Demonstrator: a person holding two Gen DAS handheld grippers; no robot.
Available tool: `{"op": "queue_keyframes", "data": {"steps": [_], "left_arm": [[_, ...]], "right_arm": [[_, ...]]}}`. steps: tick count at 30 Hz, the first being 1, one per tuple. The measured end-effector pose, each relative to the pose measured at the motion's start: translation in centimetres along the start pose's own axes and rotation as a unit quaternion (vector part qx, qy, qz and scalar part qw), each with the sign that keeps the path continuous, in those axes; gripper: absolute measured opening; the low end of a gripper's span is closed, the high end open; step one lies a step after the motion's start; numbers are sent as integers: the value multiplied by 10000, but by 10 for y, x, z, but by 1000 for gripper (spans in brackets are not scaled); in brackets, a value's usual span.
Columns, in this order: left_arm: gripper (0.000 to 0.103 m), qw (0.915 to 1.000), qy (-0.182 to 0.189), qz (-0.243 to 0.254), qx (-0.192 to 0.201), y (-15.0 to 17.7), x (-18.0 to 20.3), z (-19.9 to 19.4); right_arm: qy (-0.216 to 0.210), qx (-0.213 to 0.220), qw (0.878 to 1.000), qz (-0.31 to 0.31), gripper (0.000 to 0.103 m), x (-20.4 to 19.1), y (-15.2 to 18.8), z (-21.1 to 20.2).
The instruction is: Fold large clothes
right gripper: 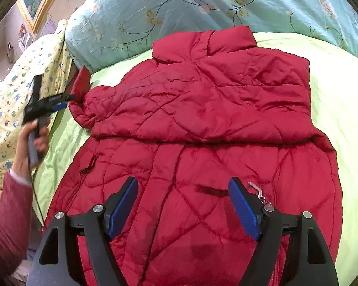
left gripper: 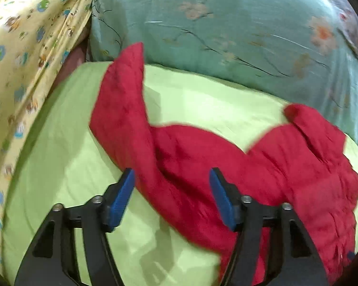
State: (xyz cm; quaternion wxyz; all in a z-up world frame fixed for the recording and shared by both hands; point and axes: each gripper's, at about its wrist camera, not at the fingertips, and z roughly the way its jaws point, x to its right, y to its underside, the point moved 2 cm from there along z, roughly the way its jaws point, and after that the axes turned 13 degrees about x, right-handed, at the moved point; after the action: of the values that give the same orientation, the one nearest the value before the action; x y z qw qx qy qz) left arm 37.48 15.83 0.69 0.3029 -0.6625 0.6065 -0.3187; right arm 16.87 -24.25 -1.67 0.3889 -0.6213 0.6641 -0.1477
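Left gripper (left gripper: 171, 178): released, empty, over sleeve (left gripper: 121, 100) | right gripper (right gripper: 183, 190): released, empty, above jacket (right gripper: 202, 100) | jacket on sheet (right gripper: 341, 90)

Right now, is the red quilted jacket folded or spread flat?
Partly folded: the red quilted jacket has one sleeve laid across its body; its other sleeve sticks out.

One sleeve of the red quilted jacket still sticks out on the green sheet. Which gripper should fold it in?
Probably left. The left gripper hangs open right over the loose sleeve of the red quilted jacket. The right gripper is open over the jacket's lower body, farther from that sleeve.
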Motion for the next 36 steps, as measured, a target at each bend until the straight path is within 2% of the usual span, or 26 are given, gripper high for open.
{"op": "queue_keyframes", "data": {"steps": [5,8,9,10,11,12,15,21,27,30,36], "left_arm": [[73,9953,-858,431,-155,-38,-12,55],[73,9908,-1198,511,-366,-41,-23,82],[66,9904,-1215,493,-444,-40,-26,88],[53,9909,-1155,456,-517,-38,-28,94],[27,9911,-1122,445,-558,-37,-29,97],[18,9915,-1093,432,-550,-35,-30,97],[10,9965,-765,122,-309,-35,-33,81],[9,9986,147,-465,212,-29,-20,25],[9,9903,1003,-735,616,-13,14,-34],[9,9833,1490,-848,610,-5,41,-54],[9,9756,2044,-404,700,23,107,-90]], "right_arm": [[-29,-31,10000,55,80,-3,8,-2],[-44,-61,9999,84,80,-3,10,-2],[-40,-58,9999,90,80,-3,10,-2],[-46,-52,9999,105,80,-3,10,-3],[-62,-42,9999,125,80,-2,11,-4],[-71,-32,9999,142,80,-2,11,-5],[-99,39,9998,184,80,-2,9,-9],[-137,173,9995,214,80,-4,4,-15],[-150,202,9992,299,80,-3,5,-21],[-114,212,9992,330,80,-1,6,-23],[-69,180,9992,360,80,3,10,-27]]}}
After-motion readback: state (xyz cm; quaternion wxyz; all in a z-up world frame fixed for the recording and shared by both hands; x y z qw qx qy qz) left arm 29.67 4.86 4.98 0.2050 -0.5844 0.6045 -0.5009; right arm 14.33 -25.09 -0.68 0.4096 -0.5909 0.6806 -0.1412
